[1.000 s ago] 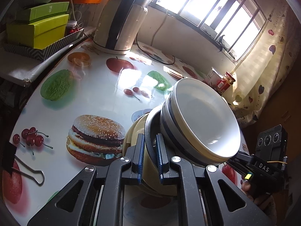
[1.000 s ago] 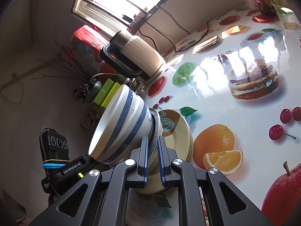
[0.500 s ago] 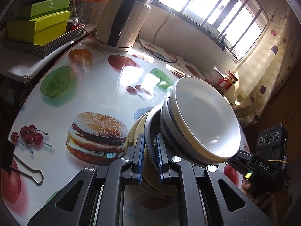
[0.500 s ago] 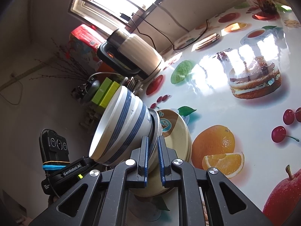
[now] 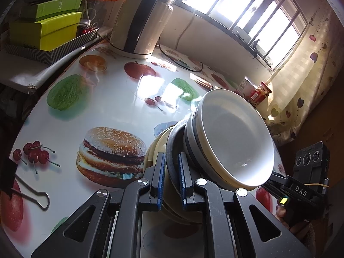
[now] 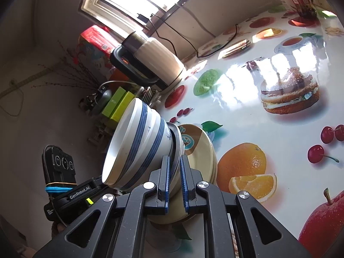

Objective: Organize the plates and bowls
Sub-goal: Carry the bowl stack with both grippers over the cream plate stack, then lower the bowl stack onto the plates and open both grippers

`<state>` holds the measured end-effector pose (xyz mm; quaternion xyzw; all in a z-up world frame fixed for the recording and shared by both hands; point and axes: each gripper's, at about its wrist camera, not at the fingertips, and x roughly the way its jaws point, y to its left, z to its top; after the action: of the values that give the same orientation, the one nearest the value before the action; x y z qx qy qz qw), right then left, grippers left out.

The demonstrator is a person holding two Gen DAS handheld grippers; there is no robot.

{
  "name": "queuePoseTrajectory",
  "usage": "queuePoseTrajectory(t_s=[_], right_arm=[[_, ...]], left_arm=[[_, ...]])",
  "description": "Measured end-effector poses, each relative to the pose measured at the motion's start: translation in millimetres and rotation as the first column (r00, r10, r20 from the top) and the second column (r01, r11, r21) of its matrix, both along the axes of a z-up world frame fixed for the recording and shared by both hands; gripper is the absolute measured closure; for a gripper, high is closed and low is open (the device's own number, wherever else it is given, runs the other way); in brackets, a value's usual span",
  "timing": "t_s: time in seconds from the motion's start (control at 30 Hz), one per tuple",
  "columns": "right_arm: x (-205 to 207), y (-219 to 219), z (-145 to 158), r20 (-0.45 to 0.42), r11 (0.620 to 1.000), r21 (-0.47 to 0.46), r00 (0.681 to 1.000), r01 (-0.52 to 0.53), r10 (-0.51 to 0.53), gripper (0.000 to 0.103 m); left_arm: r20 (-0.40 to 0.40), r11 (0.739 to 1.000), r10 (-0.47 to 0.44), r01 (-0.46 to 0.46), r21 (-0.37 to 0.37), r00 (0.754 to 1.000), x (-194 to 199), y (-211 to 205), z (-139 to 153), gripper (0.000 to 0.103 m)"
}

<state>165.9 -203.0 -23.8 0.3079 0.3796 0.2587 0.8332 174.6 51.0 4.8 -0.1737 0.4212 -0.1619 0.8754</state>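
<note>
**Both grippers clamped on one tilted stack**

Left gripper [image 5: 172,178] and right gripper [image 6: 174,177] each pinch the rim of the same dishes, and we see the blue pads pressed close on both sides of that rim with only the crockery's thickness between them. In the left wrist view, our left jaws close on the dark-rimmed plate [image 5: 173,150], with the cream plate [image 5: 153,150] just behind it on the left of the pads. Nested against the plate's right side sits the white bowl [image 5: 234,137], tipped so its open mouth faces right and toward us.

From the right wrist view, the same bowl [image 6: 139,146] shows its blue-striped outside, leaning to the left of our right jaws, and the cream plate [image 6: 204,148] with its brown and blue pattern lies just right of the pads. The whole stack stands tilted, well off level, above the glossy fruit-print table [image 6: 268,129].

Ahead of both tools, past the dishes, a cream kettle [image 5: 142,21] stands at the table's far edge under the window [image 5: 247,6]. Green boxes [image 5: 45,23] are stacked to its left.
</note>
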Motion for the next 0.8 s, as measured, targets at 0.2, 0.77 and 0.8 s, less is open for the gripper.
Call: queuePoseTrajectory(t_s=[0.2, 0.77, 0.8], right_arm=[[-0.5, -1.2, 0.3, 0.002, 1.000, -0.012, 1.000, 0.005, -0.005, 0.091], [-9.9, -2.9, 7.5, 0.019, 0.994, -0.099, 0.999, 0.049, -0.048, 0.073], [-10.8, -2.6, 8.4, 0.022, 0.993, -0.105, 0.999, 0.051, -0.049, 0.072]], left_arm=[[-0.003, 1.000, 0.003, -0.003, 0.008, 1.000, -0.4, -1.2, 1.0, 0.092], [-0.009, 0.997, 0.025, -0.024, 0.070, 1.000, -7.5, -2.8, 4.5, 0.079], [-0.006, 0.997, 0.027, -0.027, 0.072, 1.000, -8.6, -2.7, 5.3, 0.078]])
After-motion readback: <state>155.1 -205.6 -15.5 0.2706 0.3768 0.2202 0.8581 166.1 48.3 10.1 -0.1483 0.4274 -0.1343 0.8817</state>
